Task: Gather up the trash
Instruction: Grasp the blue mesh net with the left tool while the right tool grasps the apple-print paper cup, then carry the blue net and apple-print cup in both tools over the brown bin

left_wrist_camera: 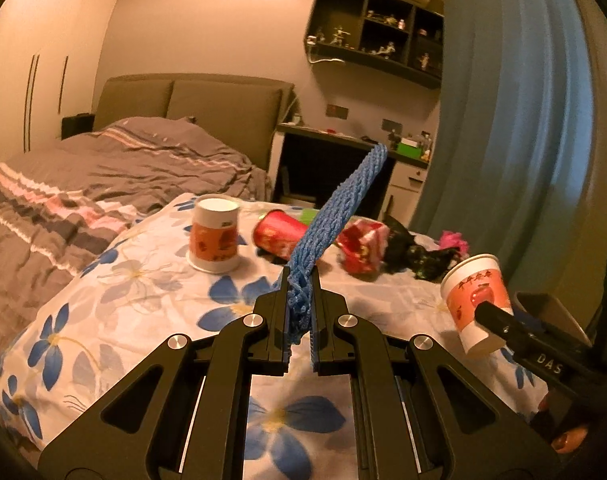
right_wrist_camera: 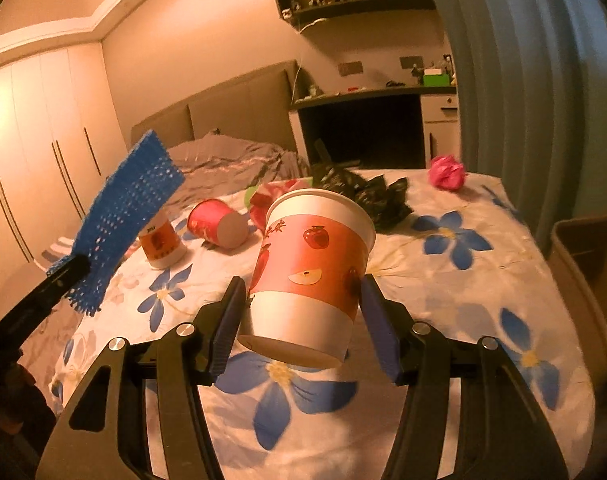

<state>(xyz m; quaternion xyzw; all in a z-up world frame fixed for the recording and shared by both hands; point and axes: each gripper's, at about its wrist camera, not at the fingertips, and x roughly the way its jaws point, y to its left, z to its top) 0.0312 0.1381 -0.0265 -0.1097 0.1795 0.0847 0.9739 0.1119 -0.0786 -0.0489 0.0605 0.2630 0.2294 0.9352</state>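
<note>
My left gripper is shut on a blue foam net sleeve, which sticks up and away from the jaws. In the right wrist view the same net rises at the left from the left gripper. My right gripper is shut on a white paper cup with an orange apple band. The cup is held tilted above the floral quilt, and it shows at the right in the left wrist view.
On the quilt lie an upside-down paper cup, a red cup on its side, a red wrapper, a black bag and a pink crumpled ball. A bin stands at the bed's right, by the blue curtain.
</note>
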